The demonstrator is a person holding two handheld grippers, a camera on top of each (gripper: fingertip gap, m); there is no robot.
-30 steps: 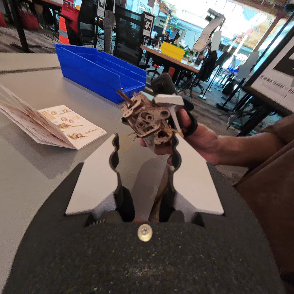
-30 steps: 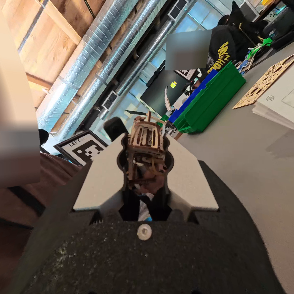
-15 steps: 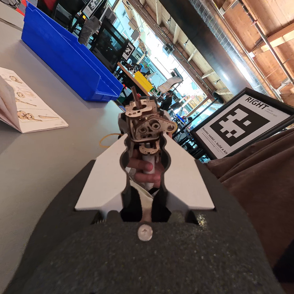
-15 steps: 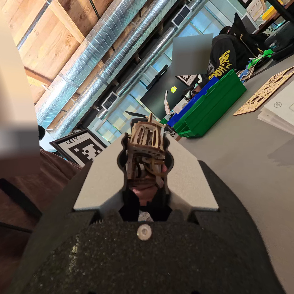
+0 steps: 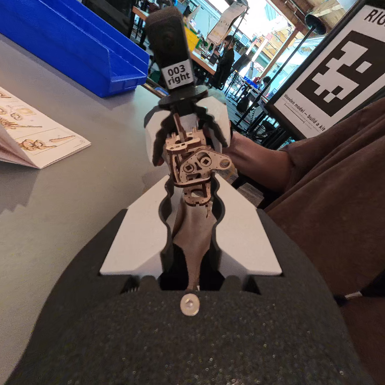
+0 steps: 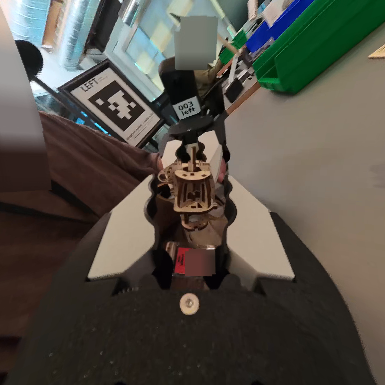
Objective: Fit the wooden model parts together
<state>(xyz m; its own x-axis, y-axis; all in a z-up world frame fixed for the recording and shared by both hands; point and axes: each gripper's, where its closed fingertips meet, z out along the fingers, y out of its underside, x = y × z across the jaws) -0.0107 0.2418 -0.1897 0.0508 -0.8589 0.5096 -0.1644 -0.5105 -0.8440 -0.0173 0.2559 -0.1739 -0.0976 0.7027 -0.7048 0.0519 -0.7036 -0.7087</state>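
Note:
The wooden model (image 5: pixel 195 164), a pale laser-cut assembly with a thin stick on top, is held in the air between both grippers. My left gripper (image 5: pixel 192 183) is shut on its lower part. My right gripper (image 6: pixel 189 179) is open, its fingers on either side of the model (image 6: pixel 193 191) and not pressing it. In the left wrist view the right gripper (image 5: pixel 185 129) faces me from behind the model. In the right wrist view the left gripper (image 6: pixel 191 150) shows beyond it, narrow around the stick end.
A grey table (image 5: pixel 62 208) lies below, with an open instruction booklet (image 5: pixel 41 141) and a blue bin (image 5: pixel 73 41) to the left. A green bin (image 6: pixel 312 52) stands at the far right. Framed marker signs (image 5: pixel 333 73) and a brown sleeve (image 5: pixel 323 187) are close by. The grippers are tip to tip, or close to it.
My left gripper moved in and shut on the model. My right gripper, which was shut on it, has opened. Both cameras tilted down towards the table.

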